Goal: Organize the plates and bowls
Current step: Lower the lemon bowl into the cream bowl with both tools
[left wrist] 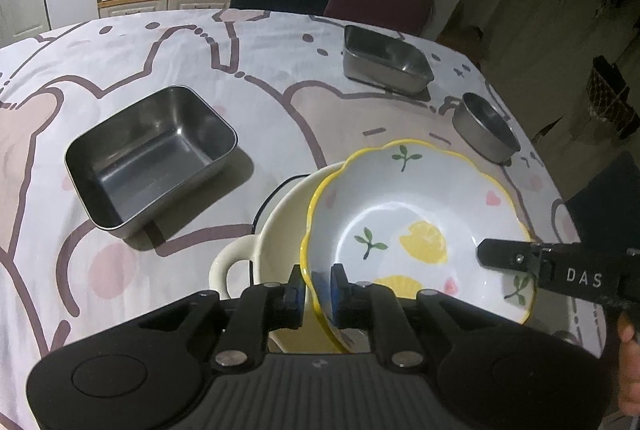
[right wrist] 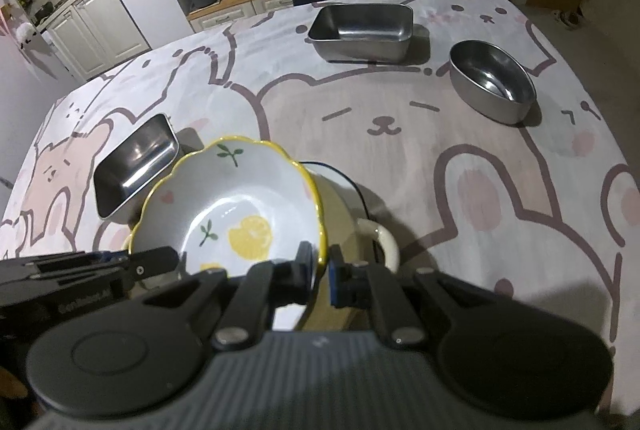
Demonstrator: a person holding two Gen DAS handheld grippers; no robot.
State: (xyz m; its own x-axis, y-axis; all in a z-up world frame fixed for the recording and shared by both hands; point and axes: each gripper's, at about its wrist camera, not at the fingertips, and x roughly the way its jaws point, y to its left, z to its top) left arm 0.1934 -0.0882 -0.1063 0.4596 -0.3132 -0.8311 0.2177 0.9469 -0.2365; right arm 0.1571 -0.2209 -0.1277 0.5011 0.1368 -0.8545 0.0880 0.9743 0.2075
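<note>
2 grippers are clamped on the lemon-patterned bowl at lower centre: the left gripper pinches its near rim, the right gripper its opposite rim. It is held tilted over a cream pot.

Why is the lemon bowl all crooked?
The lemon bowl sits tilted over the cream pot because both grippers, left gripper and right gripper, pinch its rim. Nothing looks spilled or broken.
</note>
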